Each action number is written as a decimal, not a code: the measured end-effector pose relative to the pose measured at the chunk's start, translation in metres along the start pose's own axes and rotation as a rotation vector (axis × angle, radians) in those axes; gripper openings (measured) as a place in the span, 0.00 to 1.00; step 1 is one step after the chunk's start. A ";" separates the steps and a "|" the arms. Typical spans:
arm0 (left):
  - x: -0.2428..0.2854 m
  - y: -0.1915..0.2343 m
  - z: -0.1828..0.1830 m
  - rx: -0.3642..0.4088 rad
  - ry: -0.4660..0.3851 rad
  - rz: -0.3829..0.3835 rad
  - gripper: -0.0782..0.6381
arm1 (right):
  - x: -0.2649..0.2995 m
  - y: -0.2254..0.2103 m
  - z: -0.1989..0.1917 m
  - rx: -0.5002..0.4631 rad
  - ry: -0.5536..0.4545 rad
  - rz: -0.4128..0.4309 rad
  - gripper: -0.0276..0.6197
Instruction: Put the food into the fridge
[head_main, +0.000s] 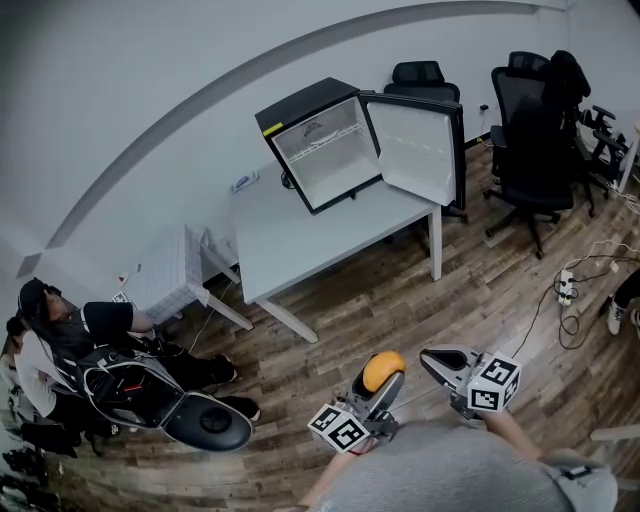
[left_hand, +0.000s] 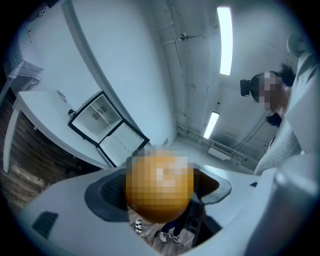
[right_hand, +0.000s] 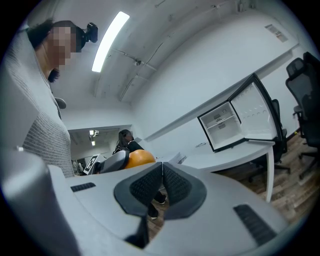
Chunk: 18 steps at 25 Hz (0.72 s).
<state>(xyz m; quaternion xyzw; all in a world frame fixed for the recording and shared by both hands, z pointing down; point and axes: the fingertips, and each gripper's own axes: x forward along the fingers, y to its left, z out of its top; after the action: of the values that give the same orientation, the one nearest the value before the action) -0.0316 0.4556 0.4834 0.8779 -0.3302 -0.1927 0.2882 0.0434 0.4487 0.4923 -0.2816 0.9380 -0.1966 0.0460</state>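
Low in head view, left gripper (left_hand: 159, 186) clamps orange fruit (head_main: 383, 369); right gripper (right_hand: 162, 186) jaws pressed together; fridge (head_main: 300, 105) on table (head_main: 300, 250), door wide.

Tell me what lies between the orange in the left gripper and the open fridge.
Head view: past the orange, only bare wooden floor, then the white table that bears the fridge.
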 end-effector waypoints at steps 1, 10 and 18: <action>0.000 0.000 0.000 -0.001 -0.001 0.002 0.65 | 0.000 0.000 0.000 0.001 0.000 0.000 0.06; 0.001 0.004 -0.003 -0.002 -0.003 0.017 0.65 | 0.000 -0.007 -0.005 0.023 -0.003 0.001 0.06; 0.007 0.007 -0.007 -0.017 0.002 0.017 0.65 | -0.004 -0.017 -0.004 0.048 -0.011 -0.012 0.06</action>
<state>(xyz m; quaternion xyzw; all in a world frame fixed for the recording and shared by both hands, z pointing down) -0.0259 0.4492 0.4920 0.8728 -0.3357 -0.1923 0.2977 0.0542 0.4390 0.5024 -0.2873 0.9310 -0.2178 0.0565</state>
